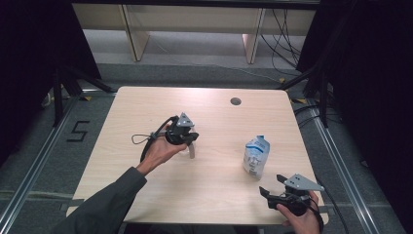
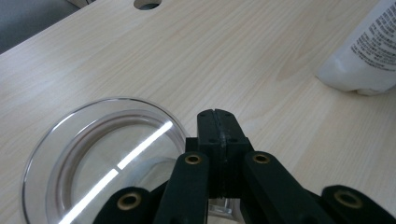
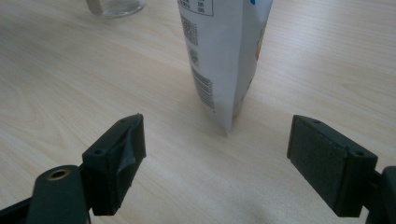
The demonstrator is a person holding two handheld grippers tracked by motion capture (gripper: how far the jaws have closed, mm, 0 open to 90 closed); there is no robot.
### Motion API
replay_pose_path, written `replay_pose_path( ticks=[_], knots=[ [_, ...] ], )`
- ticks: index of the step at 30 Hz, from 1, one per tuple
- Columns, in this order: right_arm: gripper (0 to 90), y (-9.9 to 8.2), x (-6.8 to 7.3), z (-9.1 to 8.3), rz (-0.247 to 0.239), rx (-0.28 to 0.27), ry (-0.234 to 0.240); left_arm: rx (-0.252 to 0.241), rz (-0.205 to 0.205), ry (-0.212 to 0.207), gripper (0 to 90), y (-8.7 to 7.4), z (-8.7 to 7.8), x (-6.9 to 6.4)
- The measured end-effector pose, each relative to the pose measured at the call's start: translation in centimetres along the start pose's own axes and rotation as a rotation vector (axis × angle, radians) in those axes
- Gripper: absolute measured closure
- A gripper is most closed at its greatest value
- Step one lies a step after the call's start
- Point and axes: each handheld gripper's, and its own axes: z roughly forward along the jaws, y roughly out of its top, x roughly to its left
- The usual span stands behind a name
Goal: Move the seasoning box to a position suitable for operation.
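Gripping the handle of a clear glass mug [image 2: 100, 158], the left gripper [image 1: 187, 140] has its jaws clenched together on it; the mug stands on the wooden table [image 1: 146, 105], left of centre. A white stand-up pouch [image 1: 255, 156] stands upright to the right, well apart from the mug. Nearest the front right corner, the right gripper [image 1: 272, 187] holds its jaws spread, pointing at the pouch without touching it.

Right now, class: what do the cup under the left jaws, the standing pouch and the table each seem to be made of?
Cup: clear glass or hard plastic, glossy; the table shows through and a bright streak reflects.
Pouch: thin white printed film, probably plastic, with a flat sealed edge and faint sheen.
Table: pale wood-grain, likely laminate, smooth and matt.
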Motion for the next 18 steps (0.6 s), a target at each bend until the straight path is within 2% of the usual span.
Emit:
replay_pose_path(
  ticks=[5, 6, 7, 11, 13, 14, 16, 17, 18],
  knots=[
    [20.2, 0.0, -0.1, 0.0, -0.011, -0.004, -0.004, 0.007, 0.025, -0.007, 89.5, -0.7, -0.8, -0.3],
    [20.2, 0.0, 0.0, 0.1, 0.005, 0.004, 0.011, 0.011, 0.035, -0.005, 89.5, -0.8, -1.0, -0.3],
    [20.2, 0.0, 0.0, 0.0, -0.001, -0.001, -0.002, 0.013, 0.034, -0.002, 89.5, -1.0, -1.2, -0.3],
    [20.2, 0.0, 0.0, 0.1, 0.013, 0.005, 0.011, 0.019, 0.049, 0.003, 89.5, -1.5, -1.7, -0.4],
    [20.2, 0.0, 0.0, 0.1, 0.011, 0.005, 0.009, 0.019, 0.060, -0.001, 89.5, -1.8, -2.1, -0.4],
    [20.2, 0.0, -0.1, 0.0, -0.011, -0.004, -0.004, 0.022, 0.067, 0.005, 89.5, -1.9, -2.2, -0.4],
    [20.3, 0.0, 0.0, 0.1, 0.001, 0.004, 0.010, 0.025, 0.070, 0.002, 89.4, -2.3, -2.6, -0.3],
    [20.2, 0.0, 0.0, 0.1, 0.005, 0.007, 0.011, 0.023, 0.054, -0.003, 89.4, -2.5, -2.7, -0.3],
    [20.2, 0.0, 0.0, 0.1, 0.002, 0.006, 0.000, 0.023, 0.054, -0.003, 89.4, -2.5, -2.7, -0.3]
  ],
)
